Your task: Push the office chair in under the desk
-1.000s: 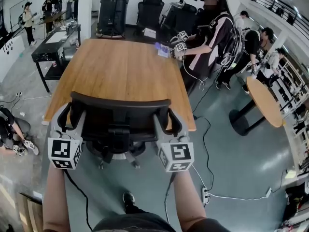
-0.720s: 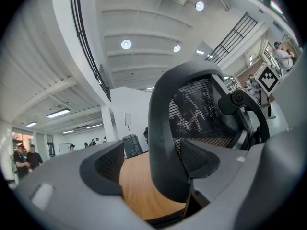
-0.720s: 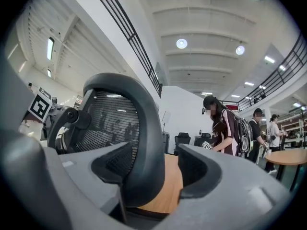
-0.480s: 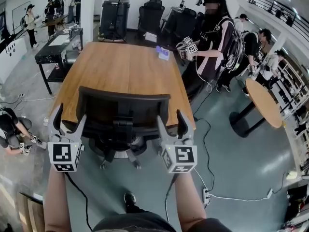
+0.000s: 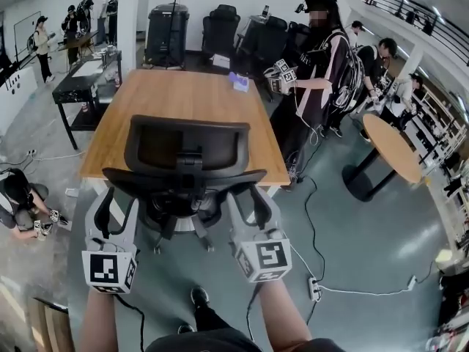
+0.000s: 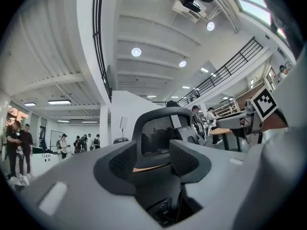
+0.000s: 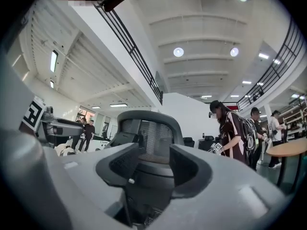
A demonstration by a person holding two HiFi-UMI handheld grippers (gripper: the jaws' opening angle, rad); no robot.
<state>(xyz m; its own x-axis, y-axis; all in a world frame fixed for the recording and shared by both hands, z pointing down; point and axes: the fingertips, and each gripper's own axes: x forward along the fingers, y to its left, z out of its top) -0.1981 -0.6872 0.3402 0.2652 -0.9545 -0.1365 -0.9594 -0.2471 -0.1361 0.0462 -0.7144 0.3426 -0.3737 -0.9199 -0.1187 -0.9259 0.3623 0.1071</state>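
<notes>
The black mesh-backed office chair (image 5: 183, 149) stands at the near edge of the wooden desk (image 5: 183, 94), its backrest toward me. My left gripper (image 5: 116, 195) and right gripper (image 5: 251, 195) sit at the two ends of the chair's curved black lower bar (image 5: 183, 178). Both pairs of jaws are closing, with a dark part of the chair between them. In the left gripper view the chair (image 6: 160, 133) rises beyond the left gripper (image 6: 152, 159). The right gripper view likewise shows the chair (image 7: 151, 128) beyond the right gripper (image 7: 149, 164).
A person (image 5: 319, 64) holding marker-cube grippers stands at the desk's far right corner. A round wooden table (image 5: 388, 145) is to the right. Cables and a power strip (image 5: 315, 292) lie on the floor. A black cart (image 5: 80, 83) stands left, and someone crouches nearby (image 5: 18, 204).
Both grippers let go of the backrest's upper corners, opened, and dropped to the lower curved bar. The view has drawn back from the desk.
</notes>
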